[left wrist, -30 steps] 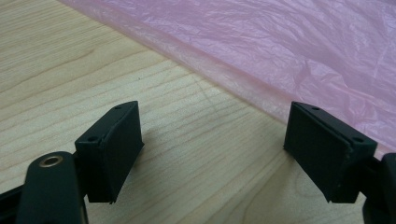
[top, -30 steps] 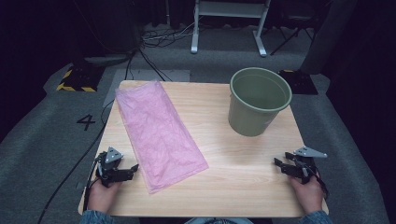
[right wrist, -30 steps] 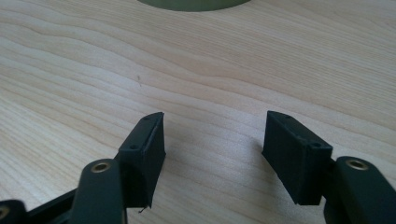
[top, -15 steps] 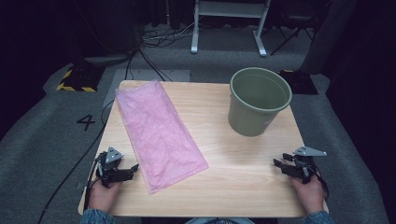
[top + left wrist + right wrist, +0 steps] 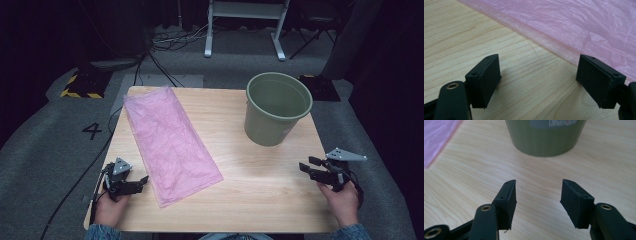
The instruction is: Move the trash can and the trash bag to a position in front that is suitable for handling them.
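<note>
The table [image 5: 235, 195] is a light wooden top standing on grey carpet. A pink bag [image 5: 167, 142] lies flat across its left half, running from the far left corner toward the near middle, its plastic finely crinkled. A green bucket [image 5: 276, 107] stands upright at the far right, open mouth up, well apart from the bag.

The left gripper [image 5: 142, 182] rests low at the near left corner, held in the person's left hand [image 5: 111, 210], pointing at the bag's near end. In the left gripper view its jaws stand wide apart with bare wood between them; the bag [image 5: 584, 27] lies just ahead of them, its edge running close by one jaw's tip, and whether it touches cannot be told.

The right gripper [image 5: 306, 165] is at the near right edge, held in the right hand [image 5: 344, 202]. Its jaws have just been closing a little and stand partly apart with nothing between them. In the right gripper view the bucket [image 5: 545, 137] stands ahead of the jaws, near but clear of them, and a corner of the bag [image 5: 437, 137] shows far off to one side.
</note>
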{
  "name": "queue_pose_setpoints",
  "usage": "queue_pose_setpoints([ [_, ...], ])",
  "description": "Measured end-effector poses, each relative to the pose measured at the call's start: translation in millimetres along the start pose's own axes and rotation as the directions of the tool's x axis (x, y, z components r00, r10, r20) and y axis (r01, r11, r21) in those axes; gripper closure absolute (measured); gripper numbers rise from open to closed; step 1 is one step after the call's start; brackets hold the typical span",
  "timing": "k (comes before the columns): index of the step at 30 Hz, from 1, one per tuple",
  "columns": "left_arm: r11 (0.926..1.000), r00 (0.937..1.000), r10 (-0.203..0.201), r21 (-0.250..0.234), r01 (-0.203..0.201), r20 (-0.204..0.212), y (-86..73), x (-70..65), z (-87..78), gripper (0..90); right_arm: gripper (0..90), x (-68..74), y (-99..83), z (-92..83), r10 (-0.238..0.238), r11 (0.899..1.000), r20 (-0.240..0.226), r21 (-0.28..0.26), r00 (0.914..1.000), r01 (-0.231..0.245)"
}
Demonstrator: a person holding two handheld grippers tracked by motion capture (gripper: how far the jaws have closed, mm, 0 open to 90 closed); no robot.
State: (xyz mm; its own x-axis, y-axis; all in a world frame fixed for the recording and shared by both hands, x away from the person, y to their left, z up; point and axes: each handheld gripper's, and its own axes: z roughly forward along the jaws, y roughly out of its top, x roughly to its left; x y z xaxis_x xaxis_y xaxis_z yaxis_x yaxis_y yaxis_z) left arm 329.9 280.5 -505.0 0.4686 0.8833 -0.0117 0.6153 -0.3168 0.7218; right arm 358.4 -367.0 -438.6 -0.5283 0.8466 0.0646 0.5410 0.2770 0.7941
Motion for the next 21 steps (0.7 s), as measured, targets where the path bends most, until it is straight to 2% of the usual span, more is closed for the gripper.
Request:
queue_pose_setpoints([
  [6,1.0000,1.0000,0.000,0.001,0.000,0.000,0.0,0.1,-0.1,19.4,46.2,-2.2,8.7,-8.7,0.007,1.000,-0.003,0.006,1.0000,-0.007],
  [8,1.0000,1.0000,-0.001,0.000,0.001,0.001,0.0,0.0,0.0,19.4,46.2,-1.2,16.4,-14.5,0.000,1.000,-0.008,-0.024,1.0000,0.000],
  [13,1.0000,1.0000,0.000,0.000,0.000,0.000,0.0,0.0,0.0,19.5,46.4,5.6,24.7,-17.2,-0.001,0.999,-0.029,-0.052,0.9996,-0.001],
  [18,1.0000,1.0000,0.000,0.000,0.000,-0.001,0.0,-0.1,0.0,19.4,46.6,15.1,47.6,-19.3,-0.028,0.997,-0.051,-0.078,0.9983,0.024],
  [19,1.0000,1.0000,-0.001,0.000,0.001,-0.002,0.0,-0.1,0.1,19.4,46.6,17.5,57.6,-20.0,-0.044,0.995,-0.054,-0.087,0.9976,0.039],
  [21,1.0000,1.0000,-0.001,0.000,0.001,-0.002,0.1,-0.2,0.1,19.4,46.5,18.3,61.3,-20.4,-0.050,0.995,-0.054,-0.086,0.9973,0.045],
])
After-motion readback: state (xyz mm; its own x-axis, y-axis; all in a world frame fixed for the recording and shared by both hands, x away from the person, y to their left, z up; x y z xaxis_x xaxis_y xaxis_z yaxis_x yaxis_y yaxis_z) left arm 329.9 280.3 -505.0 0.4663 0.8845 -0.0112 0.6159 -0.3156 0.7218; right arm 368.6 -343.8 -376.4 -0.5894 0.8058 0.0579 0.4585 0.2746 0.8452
